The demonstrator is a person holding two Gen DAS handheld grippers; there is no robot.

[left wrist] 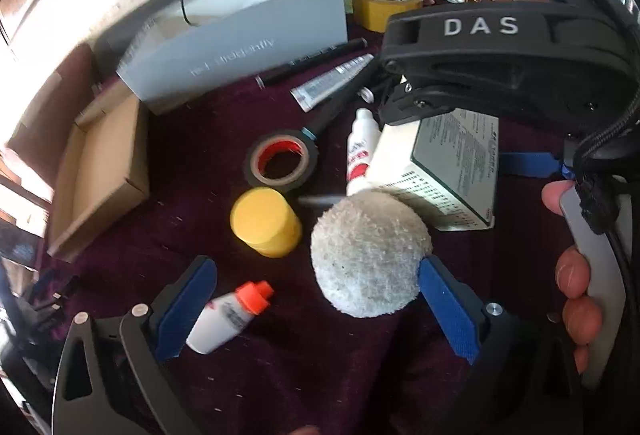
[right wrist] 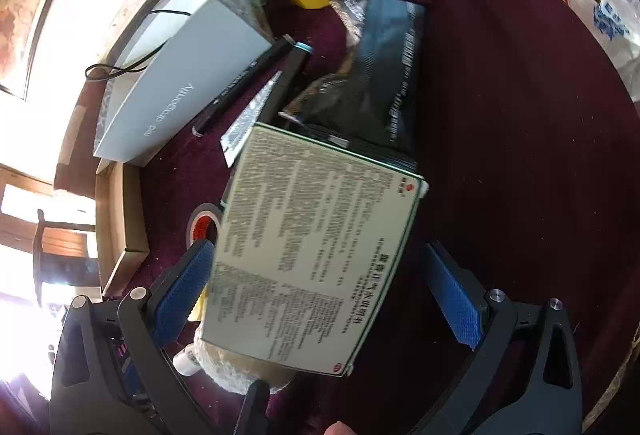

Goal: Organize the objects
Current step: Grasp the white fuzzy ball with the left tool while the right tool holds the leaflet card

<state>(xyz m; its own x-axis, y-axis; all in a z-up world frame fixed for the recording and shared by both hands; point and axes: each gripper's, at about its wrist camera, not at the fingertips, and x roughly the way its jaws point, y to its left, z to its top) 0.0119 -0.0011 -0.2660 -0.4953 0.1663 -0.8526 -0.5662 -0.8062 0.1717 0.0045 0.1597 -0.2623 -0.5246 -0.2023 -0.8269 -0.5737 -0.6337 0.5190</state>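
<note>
Hovering over the cluttered tabletop (left wrist: 320,375), the left claw (left wrist: 316,309) stands spread wide, its right pad touching the fuzzy ball (left wrist: 370,253) and a small dropper bottle (left wrist: 226,317) near its left pad. The right claw (right wrist: 320,295), also spread, straddles the printed box (right wrist: 316,247), left pad at its edge, probably lining up a grasp.

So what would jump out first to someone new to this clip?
The fluffy white ball, front and centre on the maroon cloth, touching a pad of the open left gripper. Then the printed medicine box between the open right gripper fingers, and the yellow jar left of the ball.
</note>
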